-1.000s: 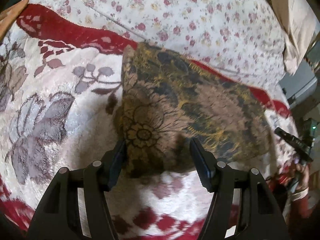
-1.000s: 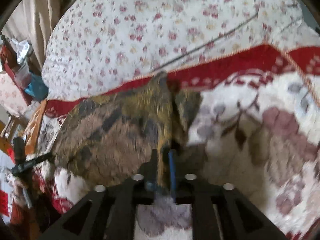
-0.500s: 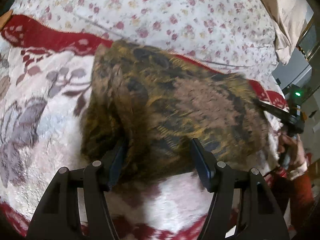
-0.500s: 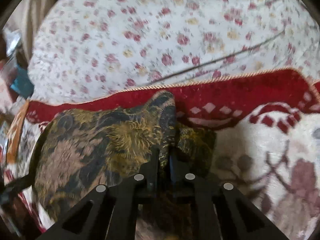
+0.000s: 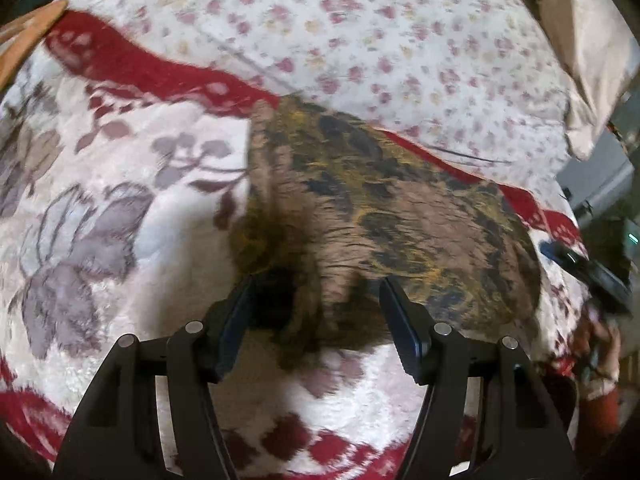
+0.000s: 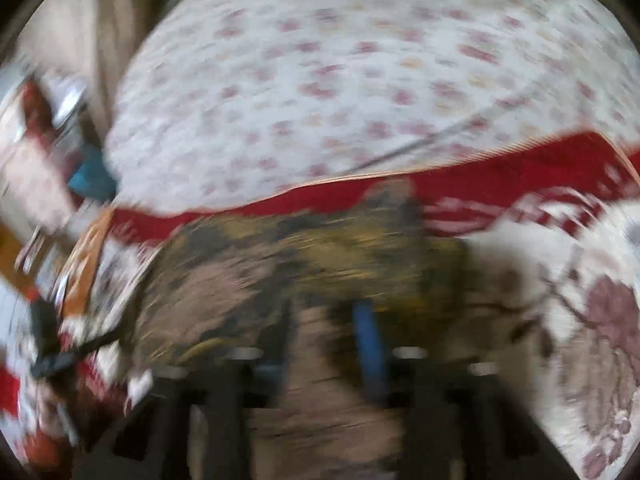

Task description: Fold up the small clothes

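A small brown, black and gold patterned garment (image 5: 392,220) lies folded on a white and red floral blanket (image 5: 100,208). My left gripper (image 5: 316,300) is open, its fingers on either side of the garment's near edge, touching nothing. In the blurred right wrist view the same garment (image 6: 280,272) lies ahead and between the fingers of my right gripper (image 6: 332,332). Its jaws stand apart with cloth between them; the blue pad (image 6: 370,344) shows on the right. The blur hides whether cloth is still pinched.
A white quilt with small pink flowers (image 5: 360,32) lies beyond the blanket's red border. A beige pillow (image 5: 588,40) sits at the far right. Cluttered items and a wooden edge (image 6: 52,200) are at the left of the right wrist view.
My right gripper's jaws were shut on the garment's edge and now stand apart, and it has pulled back. The garment has settled flatter. My left gripper stayed open and shifted slightly.
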Demonstrator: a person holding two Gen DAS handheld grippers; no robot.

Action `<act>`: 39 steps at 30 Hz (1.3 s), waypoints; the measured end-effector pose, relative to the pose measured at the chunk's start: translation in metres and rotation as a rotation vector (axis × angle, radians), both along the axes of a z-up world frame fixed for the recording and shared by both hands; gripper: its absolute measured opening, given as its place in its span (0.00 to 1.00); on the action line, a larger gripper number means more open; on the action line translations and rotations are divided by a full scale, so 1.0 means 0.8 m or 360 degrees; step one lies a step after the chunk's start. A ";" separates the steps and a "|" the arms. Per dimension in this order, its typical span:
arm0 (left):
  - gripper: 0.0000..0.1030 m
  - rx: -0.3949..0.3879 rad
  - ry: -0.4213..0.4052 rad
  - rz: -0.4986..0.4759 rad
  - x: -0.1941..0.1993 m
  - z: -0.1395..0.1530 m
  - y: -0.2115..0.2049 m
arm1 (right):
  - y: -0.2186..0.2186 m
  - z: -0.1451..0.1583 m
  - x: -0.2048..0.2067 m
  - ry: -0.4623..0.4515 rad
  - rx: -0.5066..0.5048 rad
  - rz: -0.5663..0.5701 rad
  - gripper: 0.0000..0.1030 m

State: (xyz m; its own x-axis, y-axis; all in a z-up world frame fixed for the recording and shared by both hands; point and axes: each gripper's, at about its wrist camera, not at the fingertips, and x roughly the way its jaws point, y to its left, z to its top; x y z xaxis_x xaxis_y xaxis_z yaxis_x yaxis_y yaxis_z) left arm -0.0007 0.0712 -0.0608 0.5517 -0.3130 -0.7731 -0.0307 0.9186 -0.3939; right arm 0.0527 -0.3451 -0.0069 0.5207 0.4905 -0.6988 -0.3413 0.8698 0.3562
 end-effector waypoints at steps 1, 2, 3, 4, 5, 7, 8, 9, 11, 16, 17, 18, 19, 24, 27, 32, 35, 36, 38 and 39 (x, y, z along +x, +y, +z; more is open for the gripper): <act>0.62 0.0000 0.0016 0.0020 0.001 -0.005 0.002 | 0.021 0.000 -0.008 -0.0012 -0.0024 0.0076 0.58; 0.62 0.0009 0.0036 0.0038 0.001 -0.011 0.003 | 0.046 -0.001 -0.013 -0.0029 -0.0070 0.0156 0.58; 0.62 0.0036 0.0064 0.0056 0.002 -0.018 0.004 | 0.074 -0.005 -0.020 -0.0054 -0.0147 0.0238 0.58; 0.62 0.0063 0.0089 0.0072 0.003 -0.023 0.005 | 0.094 -0.011 -0.025 -0.0078 -0.0221 0.0285 0.58; 0.62 0.0068 0.0086 0.0078 0.002 -0.025 0.005 | 0.115 -0.019 -0.029 -0.0099 -0.0309 0.0320 0.58; 0.62 0.0075 0.0066 0.0093 -0.001 -0.024 0.005 | 0.148 -0.050 -0.032 -0.0053 -0.0411 0.0381 0.52; 0.62 0.0090 0.0063 0.0095 -0.002 -0.023 0.004 | 0.163 -0.074 -0.036 0.0042 -0.0463 0.0442 0.47; 0.62 0.0111 0.0057 0.0094 -0.003 -0.022 0.003 | 0.172 -0.081 -0.044 0.0003 -0.0546 0.0457 0.47; 0.62 0.0153 0.0039 0.0094 -0.003 -0.020 0.002 | 0.181 -0.075 -0.055 -0.0067 -0.0645 0.0508 0.46; 0.62 0.0225 -0.0008 0.0120 0.003 -0.016 0.006 | 0.173 -0.027 -0.034 -0.0021 -0.0456 0.0478 0.47; 0.62 0.0228 -0.0012 0.0131 0.005 -0.015 0.007 | 0.177 -0.019 -0.026 -0.0033 -0.0439 0.0463 0.48; 0.62 0.0224 -0.0014 0.0140 0.007 -0.016 0.009 | 0.182 -0.013 -0.020 -0.0049 -0.0437 0.0450 0.49; 0.62 0.0217 -0.0014 0.0146 0.009 -0.016 0.010 | 0.188 -0.009 -0.011 -0.0064 -0.0442 0.0437 0.49; 0.62 0.0199 -0.0015 0.0151 0.014 -0.021 0.012 | 0.231 -0.026 0.041 0.0024 -0.0454 0.0428 0.50; 0.62 0.0179 -0.0015 0.0154 0.014 -0.024 0.015 | 0.249 -0.054 0.060 0.0110 -0.0456 0.0412 0.50; 0.62 0.0184 -0.0016 0.0147 0.014 -0.026 0.014 | 0.258 -0.079 0.058 0.0109 -0.0398 0.0360 0.61; 0.62 0.0187 -0.0016 0.0149 0.015 -0.027 0.013 | 0.256 -0.084 0.059 0.0143 -0.0314 0.0365 0.75; 0.62 0.0182 -0.0015 0.0151 0.015 -0.026 0.013 | 0.257 -0.085 0.059 0.0152 -0.0298 0.0380 0.78; 0.62 0.0144 -0.0027 0.0160 0.013 -0.023 0.016 | 0.263 -0.085 0.059 0.0166 -0.0311 0.0410 0.85; 0.62 0.0113 -0.0039 0.0163 0.013 -0.021 0.019 | 0.267 -0.083 0.060 0.0179 -0.0349 0.0413 0.85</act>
State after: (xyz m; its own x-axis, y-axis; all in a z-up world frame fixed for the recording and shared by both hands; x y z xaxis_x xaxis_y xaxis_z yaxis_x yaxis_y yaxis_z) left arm 0.0096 0.0865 -0.0775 0.5968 -0.1990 -0.7773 -0.1169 0.9369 -0.3295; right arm 0.1008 -0.1314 -0.0732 0.3123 0.4285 -0.8478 -0.5302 0.8192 0.2187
